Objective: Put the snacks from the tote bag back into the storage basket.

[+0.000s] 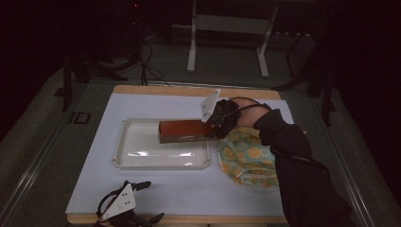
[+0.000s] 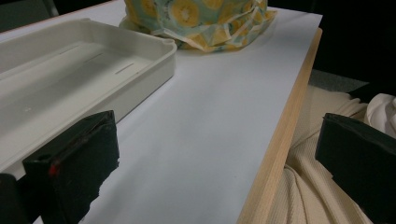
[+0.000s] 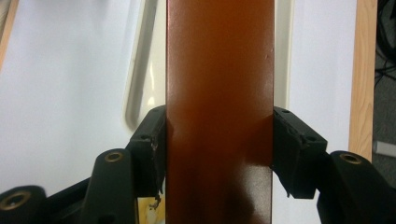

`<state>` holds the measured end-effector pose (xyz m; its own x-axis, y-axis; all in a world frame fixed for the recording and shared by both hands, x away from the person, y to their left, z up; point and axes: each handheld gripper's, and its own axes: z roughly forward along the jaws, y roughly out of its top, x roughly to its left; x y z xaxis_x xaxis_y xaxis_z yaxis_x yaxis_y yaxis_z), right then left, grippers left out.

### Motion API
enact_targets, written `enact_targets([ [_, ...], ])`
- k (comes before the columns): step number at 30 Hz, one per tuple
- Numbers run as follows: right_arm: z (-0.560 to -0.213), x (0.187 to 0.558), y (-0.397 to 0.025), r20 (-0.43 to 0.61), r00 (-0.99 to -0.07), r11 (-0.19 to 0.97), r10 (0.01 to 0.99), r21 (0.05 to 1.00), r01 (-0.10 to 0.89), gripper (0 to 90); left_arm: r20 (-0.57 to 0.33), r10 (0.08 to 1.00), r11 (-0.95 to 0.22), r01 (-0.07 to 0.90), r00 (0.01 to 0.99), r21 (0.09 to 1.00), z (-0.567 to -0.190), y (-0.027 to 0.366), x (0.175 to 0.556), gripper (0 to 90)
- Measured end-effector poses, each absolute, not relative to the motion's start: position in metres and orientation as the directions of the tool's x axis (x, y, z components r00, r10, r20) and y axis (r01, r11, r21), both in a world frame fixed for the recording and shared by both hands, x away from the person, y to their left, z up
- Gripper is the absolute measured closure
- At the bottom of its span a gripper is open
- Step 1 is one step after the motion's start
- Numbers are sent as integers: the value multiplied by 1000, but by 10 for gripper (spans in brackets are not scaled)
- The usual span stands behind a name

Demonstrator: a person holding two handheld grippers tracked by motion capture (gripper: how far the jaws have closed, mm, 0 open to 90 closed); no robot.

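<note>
brown box [image 1: 185,131] clamped in outstretched right tool [image 1: 218,124].

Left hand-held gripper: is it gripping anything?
No, the left hand-held gripper has its jaws wide apart over the bare white table, nothing between them.

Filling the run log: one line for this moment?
right hand-held gripper: shut on brown box | over white tray | left hand-held gripper: open, idle

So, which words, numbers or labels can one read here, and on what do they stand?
"ID": pale letters on the floor left of the table.
Print on the side of the brown box: too small and blurred to read.
Nothing else carries text.
</note>
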<state>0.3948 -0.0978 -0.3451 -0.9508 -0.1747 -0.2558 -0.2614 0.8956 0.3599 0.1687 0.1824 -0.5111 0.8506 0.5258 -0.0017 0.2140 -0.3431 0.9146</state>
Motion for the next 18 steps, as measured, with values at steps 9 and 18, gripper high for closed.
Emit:
enact_targets([
  [9, -354, 395, -77, -265, -948, 866, -174, 417, -276, 432, -2, 523, -342, 212, 852, 915, -511, 183, 168, 0],
  [18, -380, 404, -67, -258, -954, 851, -156, 454, -262, 431, -4, 525, -338, 212, 851, 917, -511, 183, 168, 0],
])
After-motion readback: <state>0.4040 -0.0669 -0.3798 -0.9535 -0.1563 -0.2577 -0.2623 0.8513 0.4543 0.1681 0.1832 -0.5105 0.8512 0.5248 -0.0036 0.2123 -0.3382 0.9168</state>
